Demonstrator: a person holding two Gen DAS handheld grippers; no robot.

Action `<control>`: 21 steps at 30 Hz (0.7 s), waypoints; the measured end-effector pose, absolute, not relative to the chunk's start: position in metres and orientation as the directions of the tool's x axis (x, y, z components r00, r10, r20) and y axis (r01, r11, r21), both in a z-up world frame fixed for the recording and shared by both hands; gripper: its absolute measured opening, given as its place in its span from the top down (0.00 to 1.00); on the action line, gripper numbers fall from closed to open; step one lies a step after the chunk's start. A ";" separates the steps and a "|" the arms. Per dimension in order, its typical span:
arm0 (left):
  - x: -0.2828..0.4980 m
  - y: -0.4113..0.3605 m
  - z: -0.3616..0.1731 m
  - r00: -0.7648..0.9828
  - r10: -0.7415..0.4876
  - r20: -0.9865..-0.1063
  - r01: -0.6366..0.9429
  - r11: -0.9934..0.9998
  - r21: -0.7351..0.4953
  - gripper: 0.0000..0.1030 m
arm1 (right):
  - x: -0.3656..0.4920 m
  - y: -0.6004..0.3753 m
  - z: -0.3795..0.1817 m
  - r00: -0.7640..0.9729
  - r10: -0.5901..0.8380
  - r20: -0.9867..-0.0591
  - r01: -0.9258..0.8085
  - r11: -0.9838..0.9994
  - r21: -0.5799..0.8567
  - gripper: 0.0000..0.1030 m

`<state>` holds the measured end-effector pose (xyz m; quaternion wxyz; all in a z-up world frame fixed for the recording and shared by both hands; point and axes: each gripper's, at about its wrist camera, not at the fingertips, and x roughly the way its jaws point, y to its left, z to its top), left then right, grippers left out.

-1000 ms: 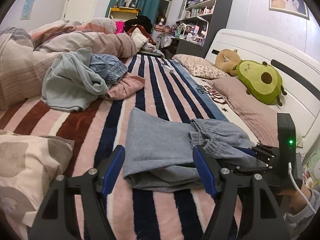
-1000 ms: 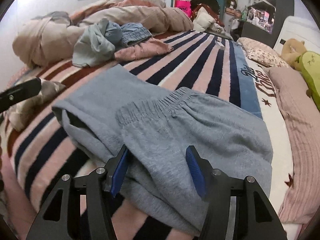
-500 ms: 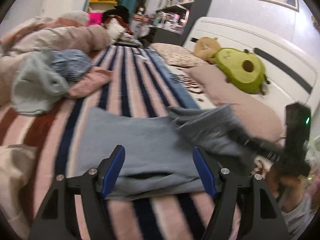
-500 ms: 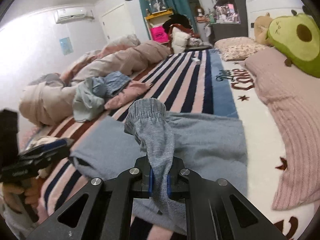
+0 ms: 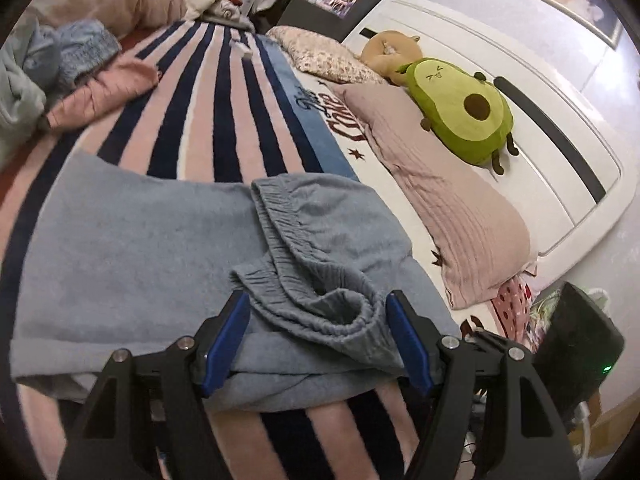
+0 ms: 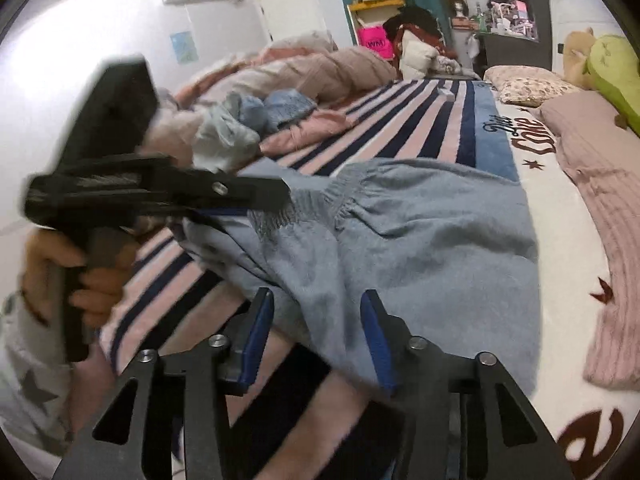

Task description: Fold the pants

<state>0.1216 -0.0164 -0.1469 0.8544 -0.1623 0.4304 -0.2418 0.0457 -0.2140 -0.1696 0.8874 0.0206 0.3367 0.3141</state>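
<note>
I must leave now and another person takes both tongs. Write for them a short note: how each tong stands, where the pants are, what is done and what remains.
Left tongs: open, astride the bunched waistband, not pinching it.
Right tongs: have just been opening after a pinch; the pads now stand apart with pants cloth lying between them, not pressed.
Pants: grey, on the striped blanket, beside the pink pillow. The waistband end lies folded over the legs, but crumpled.
Done: first fold over, roughly.
Left: smooth the bunched waistband, square the edges, probably fold once more.

Grey-blue pants (image 5: 132, 248), partly folded, elastic waistband rumpled, on striped blanket (image 5: 208, 120)
</note>
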 end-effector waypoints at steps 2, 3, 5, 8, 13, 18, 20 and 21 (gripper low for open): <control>0.125 -0.017 -0.150 0.503 -0.554 -0.663 0.259 0.829 -0.496 0.36 | 0.039 -0.233 -0.162 0.607 0.566 -0.558 -0.519 0.814 0.260 0.54; 0.127 -0.016 -0.151 0.498 -0.563 -0.659 0.248 0.821 -0.514 0.36 | 0.036 -0.243 -0.158 0.625 0.555 -0.548 -0.502 0.824 0.262 0.53; 0.131 -0.009 -0.150 0.500 -0.584 -0.639 0.222 0.800 -0.558 0.36 | 0.032 -0.256 -0.155 0.643 0.545 -0.538 -0.477 0.835 0.276 0.53; 0.133 -0.002 -0.146 0.514 -0.578 -0.634 0.199 0.799 -0.567 0.36 | 0.026 -0.274 -0.152 0.660 0.544 -0.518 -0.447 0.839 0.311 0.53; 0.138 -0.006 -0.151 0.498 -0.557 -0.665 0.158 0.812 -0.563 0.35 | 0.020 -0.294 -0.151 0.687 0.541 -0.485 -0.412 0.840 0.353 0.52; 0.136 -0.022 -0.164 0.457 -0.519 -0.722 0.153 0.846 -0.511 0.35 | 0.016 -0.301 -0.152 0.686 0.551 -0.474 -0.408 0.832 0.377 0.52; 0.133 -0.029 -0.167 0.448 -0.513 -0.732 0.163 0.852 -0.498 0.36 | 0.014 -0.303 -0.153 0.686 0.553 -0.474 -0.409 0.831 0.378 0.52; 0.133 -0.032 -0.169 0.446 -0.512 -0.734 0.163 0.853 -0.496 0.36 | 0.013 -0.304 -0.154 0.684 0.555 -0.474 -0.409 0.829 0.382 0.52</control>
